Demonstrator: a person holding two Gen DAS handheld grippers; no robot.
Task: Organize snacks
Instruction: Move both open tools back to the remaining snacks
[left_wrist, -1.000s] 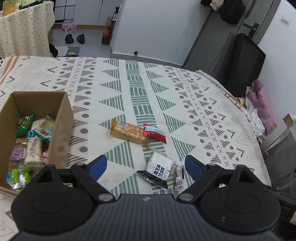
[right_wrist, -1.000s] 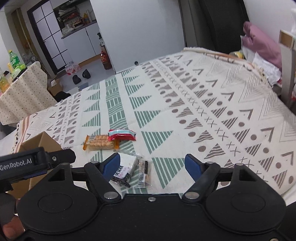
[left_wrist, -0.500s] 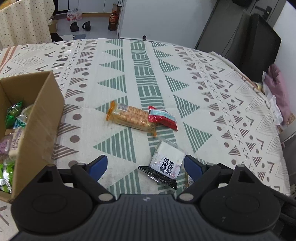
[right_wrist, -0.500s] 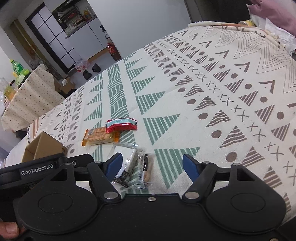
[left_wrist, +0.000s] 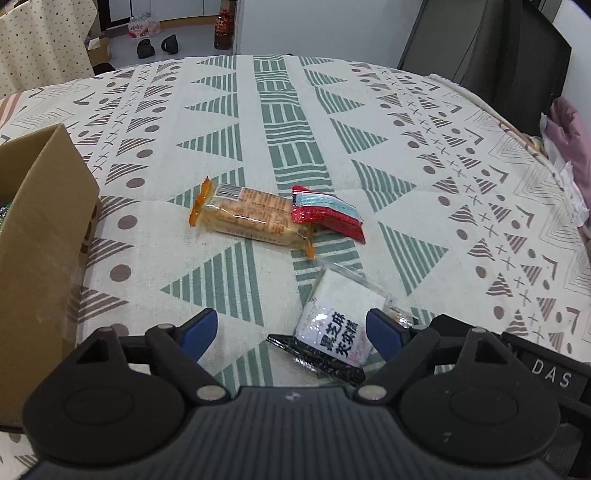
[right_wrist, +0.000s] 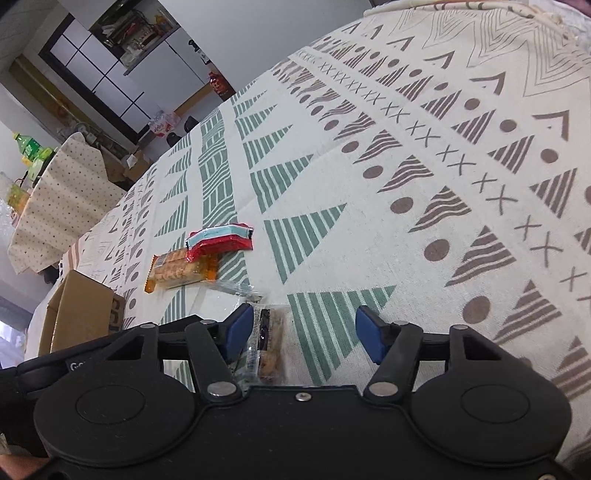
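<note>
A patterned tablecloth is covering the table. Lying on it: cardboard box at left, cracker pack touching a red packet centrally, white sachet nearer.

4 loose snacks and a cardboard box on the patterned tabletop
An orange-ended cracker pack lies flat, its right end under a red-and-blue packet; nearer, a white sachet with black print lies tilted beside a small clear-wrapped bar; the open brown box stands at the left
</note>
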